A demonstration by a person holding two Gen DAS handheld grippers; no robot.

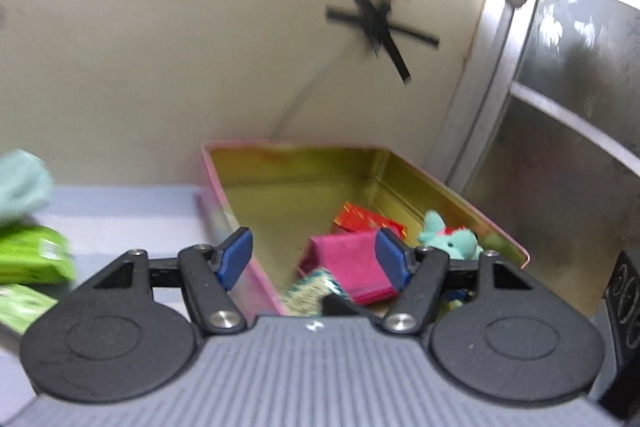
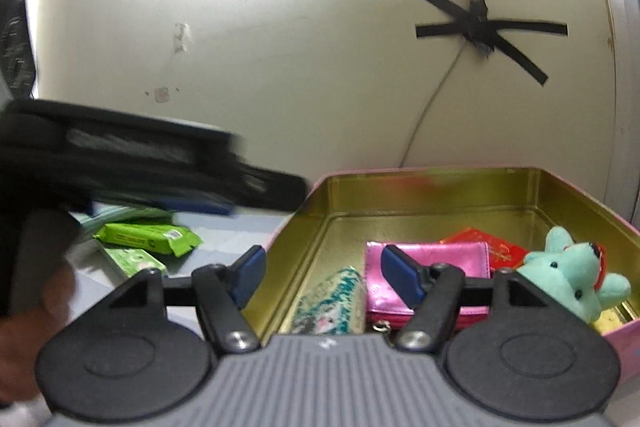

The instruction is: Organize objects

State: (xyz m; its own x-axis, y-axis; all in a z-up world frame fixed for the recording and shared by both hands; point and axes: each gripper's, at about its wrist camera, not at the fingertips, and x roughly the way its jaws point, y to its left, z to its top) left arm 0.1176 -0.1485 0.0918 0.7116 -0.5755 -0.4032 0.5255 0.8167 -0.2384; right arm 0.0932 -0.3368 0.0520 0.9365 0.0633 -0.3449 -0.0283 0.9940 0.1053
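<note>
Left tongs (image 1: 314, 259) and right tongs (image 2: 322, 269) both gaped empty over the pink tin (image 2: 580, 195). It already held a pink wallet (image 2: 436, 259), teal plush (image 2: 572, 279), red packet (image 2: 500, 247) and sequined pouch (image 2: 332, 301). Green wipe packs (image 2: 148, 239) lay left of it on the pale worktop (image 2: 224, 231): likely light, soft, slick film, best pinched across the short width. Cream wall (image 2: 280, 47) behind, cable taped up.
</note>
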